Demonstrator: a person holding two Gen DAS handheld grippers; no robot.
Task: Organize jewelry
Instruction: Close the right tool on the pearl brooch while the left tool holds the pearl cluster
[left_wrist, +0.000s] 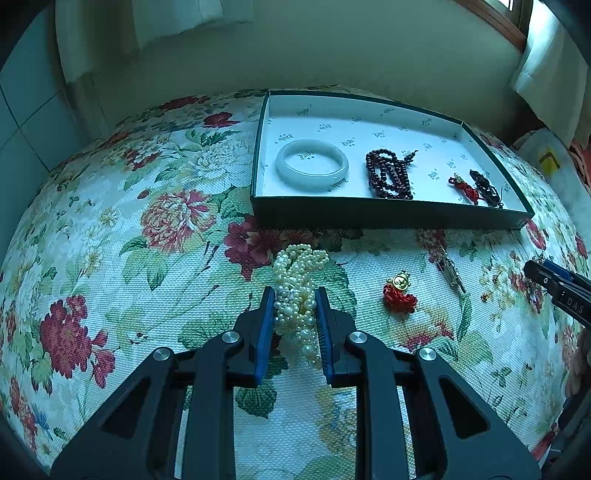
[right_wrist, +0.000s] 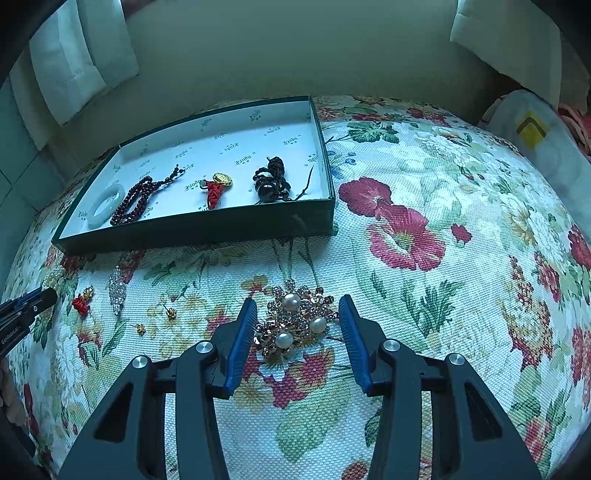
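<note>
The left gripper (left_wrist: 295, 306) is squeezed tight on a bunch of pearls (left_wrist: 299, 284). The pearls lie on the flowery cloth (left_wrist: 110, 258), in front of the box (left_wrist: 388, 216).

The right gripper (right_wrist: 297, 314) has its jaws apart, one on each side of a brooch (right_wrist: 295, 321). The left pad looks like it just reaches the brooch's edge, but the right pad does not touch it. The brooch has three round pearls and lots of sparkly bits, and it lies on the cloth.

The box is dark green outside and white inside. The white paper has one small dark word printed on it again and again, in fancy letters too small to read. In the box are a pale bangle (left_wrist: 312, 170), dark red beads (left_wrist: 389, 173), a red knot with a gold charm (right_wrist: 218, 186) and a black bead string (right_wrist: 271, 181).

On the cloth near the box lie another red knot with a gold charm (left_wrist: 399, 291), a sparkly pin (right_wrist: 117, 290) and two tiny gold earrings (right_wrist: 170, 314).

The right gripper's side has white letters, "DAS" (left_wrist: 574, 304). A yellow mark (right_wrist: 532, 127) shows on a white bag (right_wrist: 546, 147) at the far right.
</note>
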